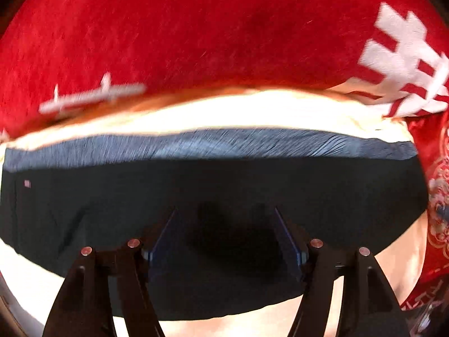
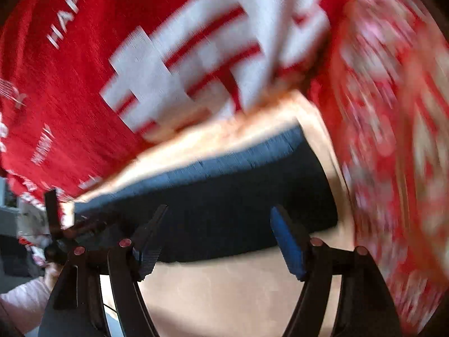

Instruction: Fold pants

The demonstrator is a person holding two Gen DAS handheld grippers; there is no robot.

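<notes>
The dark navy pants (image 1: 213, 191) lie folded into a wide band on a cream surface (image 1: 224, 112), with a lighter blue ribbed edge (image 1: 213, 143) along the far side. My left gripper (image 1: 226, 224) hangs right over the cloth, pointing down, open, with nothing pinched between its blue pads (image 1: 289, 238). In the right wrist view the pants (image 2: 224, 196) run slantwise and end at the right. My right gripper (image 2: 219, 219) stands open above their near edge, and its pads (image 2: 286, 244) hold nothing. Both views are motion-blurred.
A red blanket (image 1: 182, 28) with large white characters (image 2: 179, 64) covers the far side. A red patterned cloth (image 2: 393, 140) borders the right. At the lower left of the right wrist view are a person's hand (image 2: 52, 276), a pink sleeve (image 2: 22, 303) and a black device (image 2: 53, 216).
</notes>
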